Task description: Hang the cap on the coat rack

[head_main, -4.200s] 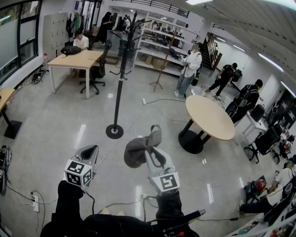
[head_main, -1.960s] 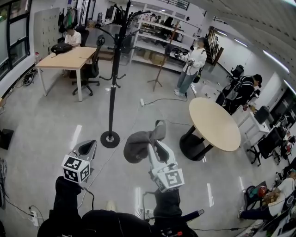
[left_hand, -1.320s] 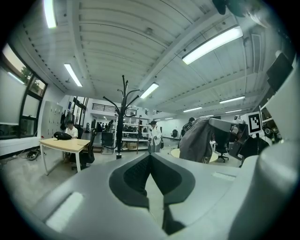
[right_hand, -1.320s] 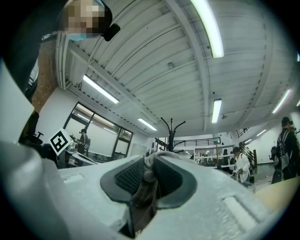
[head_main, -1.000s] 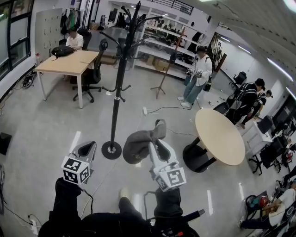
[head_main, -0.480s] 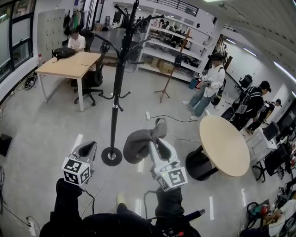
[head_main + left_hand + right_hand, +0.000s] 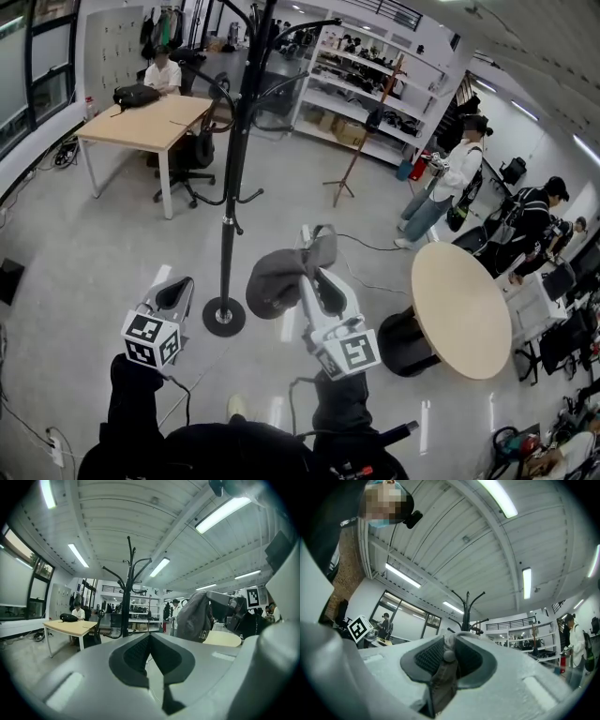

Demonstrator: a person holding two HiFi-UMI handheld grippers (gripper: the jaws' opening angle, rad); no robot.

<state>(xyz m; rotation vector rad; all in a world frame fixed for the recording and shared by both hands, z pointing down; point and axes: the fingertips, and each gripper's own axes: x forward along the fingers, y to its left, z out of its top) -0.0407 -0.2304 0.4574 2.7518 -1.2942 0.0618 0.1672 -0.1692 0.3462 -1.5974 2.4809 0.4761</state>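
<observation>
Head view, right hand-held gripper (image 7: 315, 251): at lower centre of the frame, jaws pointing up the frame, closed on the cap.
Head view, cap (image 7: 274, 281): dark grey, hanging from the jaws to their left, its crown bulging toward the coat rack's base, clear of the floor.
Head view, left hand-held gripper (image 7: 175, 293): at lower left, jaws together, nothing in them, well apart from the cap.
Head view, coat rack (image 7: 229, 192): black pole with curved arms, running from the top edge down to a round base just left of the cap; nothing hangs on the arms in view.
Head view, surroundings: a wooden bench (image 7: 148, 124) with a black bag (image 7: 136, 95) at upper left, and a person (image 7: 451, 180) standing at right.

Left gripper view, left hand-held gripper (image 7: 149, 639): the two dark pads meet at their tips with nothing between them.
Left gripper view, cap (image 7: 192, 618): right of centre, draped from the other gripper.
Left gripper view, coat rack (image 7: 127, 592): upright at centre left, beyond the jaws, arms bare.

Right gripper view, right hand-held gripper (image 7: 449, 645): pads clamped on a fold of the cap (image 7: 443, 679), whose grey-brown fabric runs down between them; a small round button sits at the pinch.
Right gripper view, coat rack (image 7: 467, 613): its top and arms rise just beyond the jaw tips at centre, not touching the cap.
</observation>
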